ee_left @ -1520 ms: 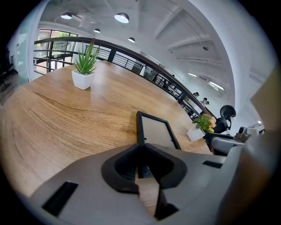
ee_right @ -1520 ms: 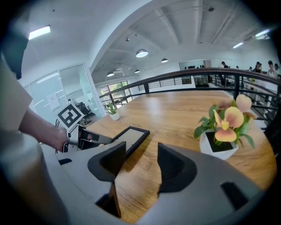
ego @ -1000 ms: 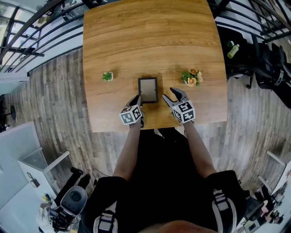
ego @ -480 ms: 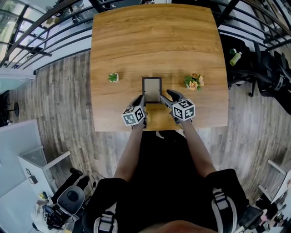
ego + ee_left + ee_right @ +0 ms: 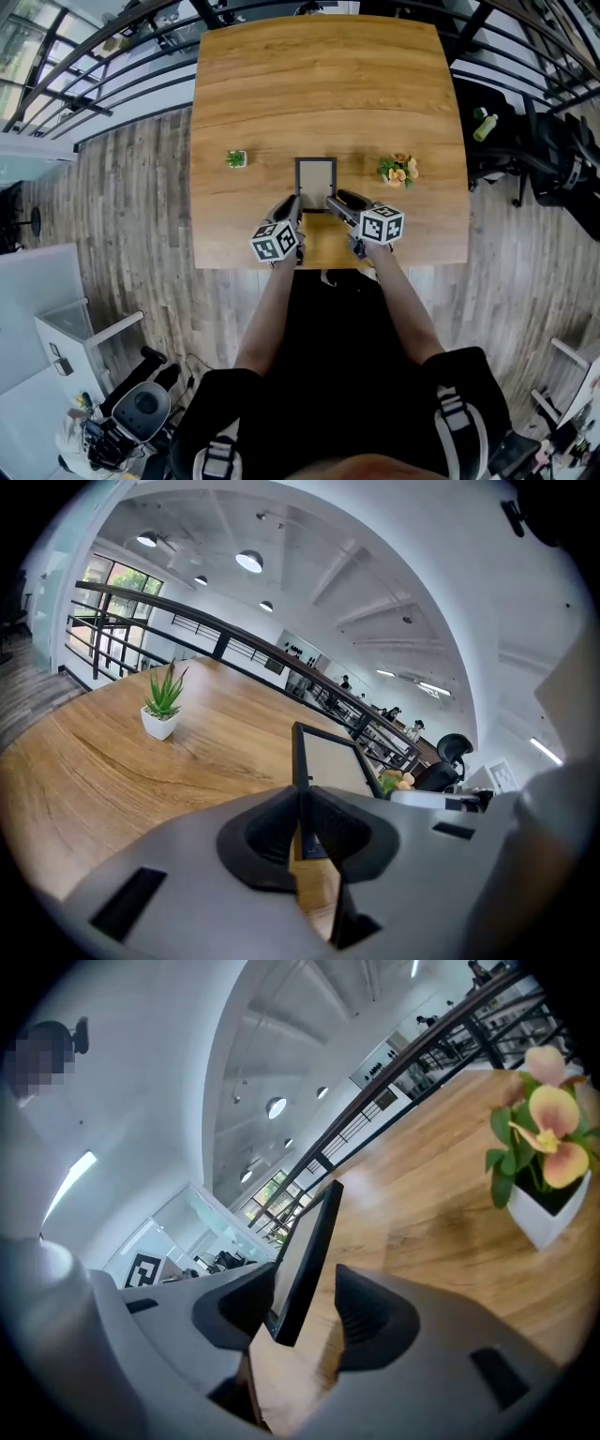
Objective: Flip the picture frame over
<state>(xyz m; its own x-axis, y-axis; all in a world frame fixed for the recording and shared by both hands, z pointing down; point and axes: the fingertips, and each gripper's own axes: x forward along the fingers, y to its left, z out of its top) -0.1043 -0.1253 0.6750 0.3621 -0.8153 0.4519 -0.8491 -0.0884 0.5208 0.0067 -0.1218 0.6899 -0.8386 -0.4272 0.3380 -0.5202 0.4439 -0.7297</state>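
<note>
The left gripper [image 5: 294, 204] is clamped narrow on the near-left corner of the picture frame [image 5: 316, 181]; in the left gripper view its pads [image 5: 281, 822] pinch the dark border of the frame [image 5: 333, 759] from both sides. A second ago it already sat at that corner, with the frame lying flat; now the frame's near edge is raised off the wooden table [image 5: 319, 84] and the frame stands tilted. Whether its far edge touches the wood cannot be told.

The right gripper [image 5: 335, 201] stood just right of the frame a second ago, jaws wide and clear of it. Now it has rolled and straddles the near-right corner. Its jaws have just been closing, but in the right gripper view [image 5: 307, 1321] a gap shows between the frame [image 5: 305, 1246] and the outer pad, so they do not grip yet.

A small green plant [image 5: 236, 159] stands left of the frame and a flower pot [image 5: 398, 171] right of it, both well apart from it and unmoved
</note>
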